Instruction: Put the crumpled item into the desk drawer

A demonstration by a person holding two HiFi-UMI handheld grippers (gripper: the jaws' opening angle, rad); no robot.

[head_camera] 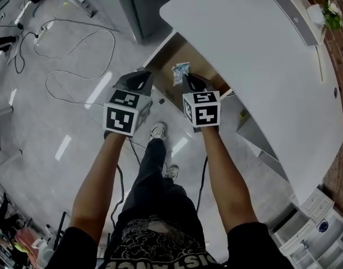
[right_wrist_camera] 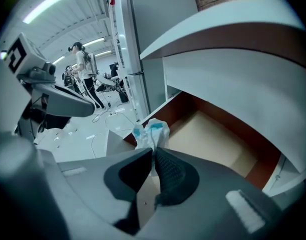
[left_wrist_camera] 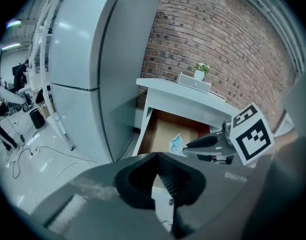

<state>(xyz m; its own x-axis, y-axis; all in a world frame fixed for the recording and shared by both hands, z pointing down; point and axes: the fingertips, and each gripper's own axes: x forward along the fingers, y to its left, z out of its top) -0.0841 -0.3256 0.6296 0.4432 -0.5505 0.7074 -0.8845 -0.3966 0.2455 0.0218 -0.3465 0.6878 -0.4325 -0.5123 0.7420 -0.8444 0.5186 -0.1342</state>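
A crumpled white and blue item hangs over the pulled-out desk drawer, pinched in my right gripper, which is shut on it. The drawer has a tan bottom and brown walls and sits under the white desk top. My left gripper is shut with nothing in it, held to the left of the drawer's front edge, beside the right one.
A grey cabinet stands left of the desk. Cables trail over the floor at left. A small potted plant and a white bar-shaped device sit on the desk's far end by the brick wall. The person's legs and shoes are below.
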